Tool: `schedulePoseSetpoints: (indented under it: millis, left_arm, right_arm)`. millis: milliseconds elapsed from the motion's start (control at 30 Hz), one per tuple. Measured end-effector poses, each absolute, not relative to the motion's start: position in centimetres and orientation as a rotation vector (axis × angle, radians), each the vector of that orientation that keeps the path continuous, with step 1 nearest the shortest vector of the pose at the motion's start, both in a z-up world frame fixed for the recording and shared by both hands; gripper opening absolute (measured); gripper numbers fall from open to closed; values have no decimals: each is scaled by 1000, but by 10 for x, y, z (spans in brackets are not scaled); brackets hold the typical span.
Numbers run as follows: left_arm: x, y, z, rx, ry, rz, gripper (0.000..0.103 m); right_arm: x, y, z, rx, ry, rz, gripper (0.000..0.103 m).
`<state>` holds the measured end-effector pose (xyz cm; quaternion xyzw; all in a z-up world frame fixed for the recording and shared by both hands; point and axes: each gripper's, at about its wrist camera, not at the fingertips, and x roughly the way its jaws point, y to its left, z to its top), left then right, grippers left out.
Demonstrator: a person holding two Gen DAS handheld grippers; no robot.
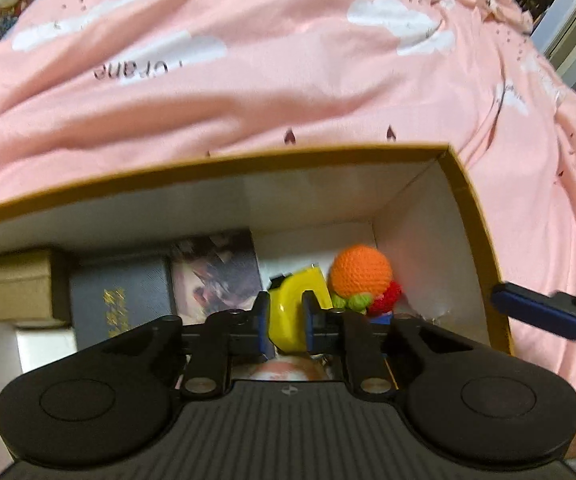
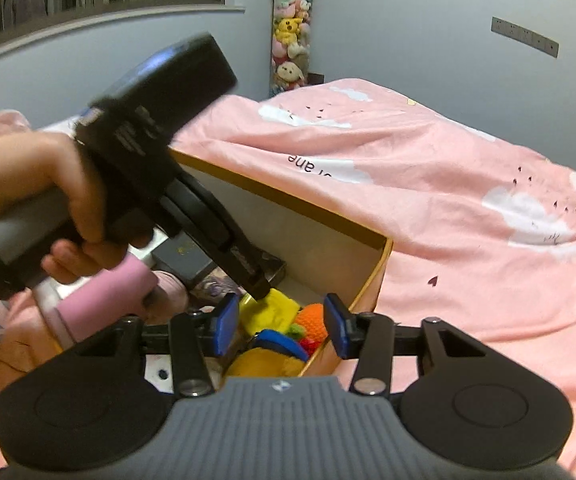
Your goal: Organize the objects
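Observation:
An open cardboard box (image 1: pixel 463 184) with white inner walls lies on the pink bed cover. My left gripper (image 1: pixel 286 320) is inside it, shut on a yellow toy (image 1: pixel 288 320). An orange crocheted doll (image 1: pixel 361 272) with green and red parts lies just right of it, against the box's right wall. In the right wrist view my right gripper (image 2: pixel 280 330) is open and empty above the box's near corner (image 2: pixel 371 284). The left gripper's tip touches the yellow toy (image 2: pixel 274 310) there, next to the orange doll (image 2: pixel 313 320) and a blue and yellow toy (image 2: pixel 280 344).
In the box's left part sit a small brown box (image 1: pixel 24 292), a dark blue box (image 1: pixel 120 304) with gold lettering and a picture card (image 1: pixel 216 272). The rumpled pink bed cover (image 1: pixel 288 60) surrounds the box. A hanging stack of plush toys (image 2: pixel 289 36) is on the grey wall.

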<state>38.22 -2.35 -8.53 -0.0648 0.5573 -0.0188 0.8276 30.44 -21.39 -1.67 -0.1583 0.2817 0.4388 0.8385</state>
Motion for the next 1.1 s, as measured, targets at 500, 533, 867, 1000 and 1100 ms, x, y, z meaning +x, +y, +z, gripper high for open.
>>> schedulePoseSetpoints:
  millis: [500, 533, 867, 1000, 1100]
  left_arm:
    - [388, -38, -88, -105, 1167, 54, 17]
    - [386, -39, -85, -97, 1151, 52, 17]
    - [293, -45, -12, 64, 800, 25, 34]
    - [243, -34, 13, 99, 685, 69, 57]
    - [216, -21, 28, 96, 636, 115, 77]
  right_arm:
    - [338, -233, -51, -141, 767, 919, 45]
    - [338, -234, -51, -135, 768, 923, 45]
    - [321, -240, -35, -10, 713, 875, 64]
    - [304, -226, -20, -28, 681, 855, 76]
    - [287, -219, -7, -18, 658, 842, 78]
